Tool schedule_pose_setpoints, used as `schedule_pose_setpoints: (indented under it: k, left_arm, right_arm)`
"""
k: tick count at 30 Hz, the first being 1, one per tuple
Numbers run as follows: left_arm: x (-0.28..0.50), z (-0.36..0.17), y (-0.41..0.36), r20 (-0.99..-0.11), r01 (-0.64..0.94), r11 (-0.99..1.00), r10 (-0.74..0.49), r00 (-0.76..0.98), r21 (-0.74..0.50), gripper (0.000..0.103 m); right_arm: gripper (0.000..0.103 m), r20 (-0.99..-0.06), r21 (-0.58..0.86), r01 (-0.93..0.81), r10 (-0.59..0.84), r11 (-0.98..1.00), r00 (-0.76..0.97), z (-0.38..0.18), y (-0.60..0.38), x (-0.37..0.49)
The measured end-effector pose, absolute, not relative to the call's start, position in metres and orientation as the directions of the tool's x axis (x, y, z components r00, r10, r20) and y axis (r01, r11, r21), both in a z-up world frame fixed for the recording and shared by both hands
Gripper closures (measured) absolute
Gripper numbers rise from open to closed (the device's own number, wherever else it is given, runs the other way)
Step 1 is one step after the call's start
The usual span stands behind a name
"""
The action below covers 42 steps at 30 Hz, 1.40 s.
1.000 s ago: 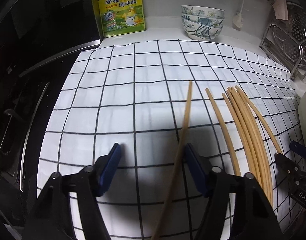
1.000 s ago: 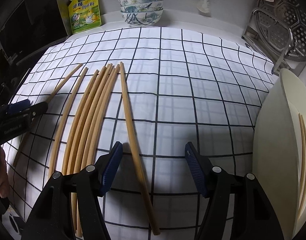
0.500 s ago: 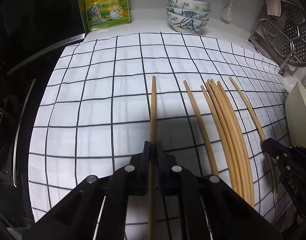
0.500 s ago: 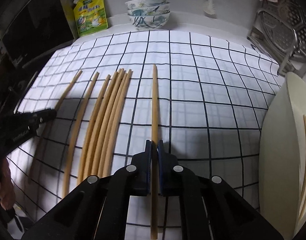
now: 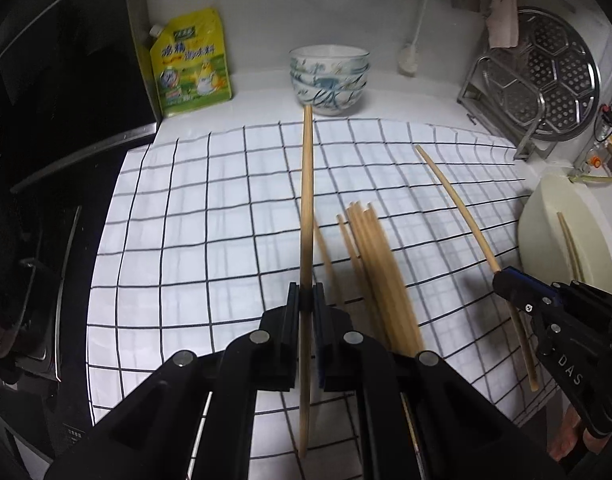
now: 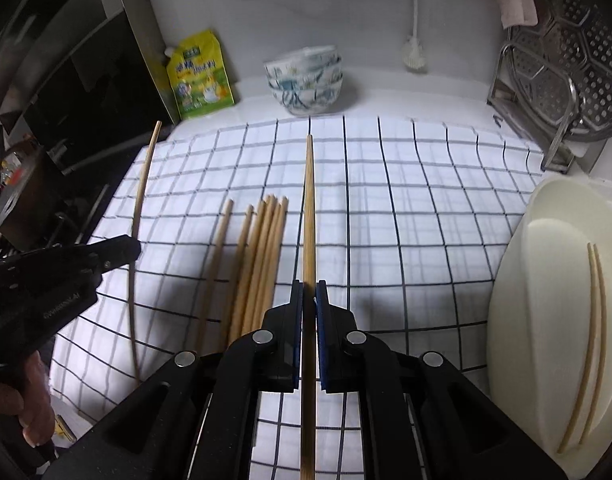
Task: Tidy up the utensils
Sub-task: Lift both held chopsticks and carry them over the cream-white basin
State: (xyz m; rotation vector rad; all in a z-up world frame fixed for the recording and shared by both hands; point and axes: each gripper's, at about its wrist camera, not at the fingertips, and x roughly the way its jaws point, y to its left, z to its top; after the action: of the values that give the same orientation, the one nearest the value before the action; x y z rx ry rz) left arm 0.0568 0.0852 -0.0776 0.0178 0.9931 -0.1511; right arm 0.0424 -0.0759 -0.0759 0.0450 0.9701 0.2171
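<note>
My left gripper (image 5: 305, 300) is shut on one bamboo chopstick (image 5: 306, 200) and holds it above the checked cloth (image 5: 210, 208). My right gripper (image 6: 309, 296) is shut on another chopstick (image 6: 308, 208), also lifted. Each gripper shows in the other's view: the right gripper (image 5: 505, 280) with its stick (image 5: 457, 208), the left gripper (image 6: 124, 248) with its stick (image 6: 140, 200). Several loose chopsticks (image 6: 262, 252) lie side by side on the cloth between the grippers; they also show in the left wrist view (image 5: 381, 276). Two chopsticks (image 6: 589, 340) lie in the cream tray (image 6: 545, 280) at the right.
A stack of patterned bowls (image 5: 329, 80) and a yellow-green seasoning pouch (image 5: 192, 64) stand at the back by the wall. A metal rack with a steamer plate (image 5: 553, 80) stands at the back right. A dark stove (image 5: 34, 200) borders the cloth on the left.
Both grippers closed on a chopstick each, then lifted them off the cloth. The views have risen and tilted up toward the back wall.
</note>
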Motion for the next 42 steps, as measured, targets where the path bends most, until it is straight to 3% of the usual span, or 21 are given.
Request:
schedule_pose_setpoints:
  k: [11,20,31,37,42]
  left_arm:
    - [0.052,-0.028,0.008,-0.784,0.26,0.964,-0.208,0.585,-0.061,0.096]
    - [0.056,-0.014,-0.085,-0.774,0.37,0.921,-0.322,0.545,-0.122,0.096]
    - [0.046,0.058,-0.161,-0.703,0.503,0.855,-0.434,0.564,-0.124,0.096]
    - [0.037,0.062,-0.201,-0.73,0.584,0.797,-0.488,0.479,-0.15,0.096]
    - [0.039,0.033,-0.233,-0.783,0.61,0.774,-0.483,0.392,-0.172,0.096]
  right_arm:
    - [0.097,-0.753,0.147,-0.108,0.182,0.983,0.633,-0.028,-0.136,0.02]
    - [0.096,-0.744,0.15,0.051,0.079,0.987,0.663,-0.023,-0.239,-0.008]
    - [0.097,-0.71,0.19,0.18,0.008,0.965,0.705,-0.015,-0.329,-0.03]
    - [0.097,-0.717,0.214,0.212,0.006,0.954,0.698,-0.021,-0.359,-0.037]
    - [0.096,-0.734,0.225,0.229,0.01,0.947,0.679,-0.032,-0.375,-0.044]
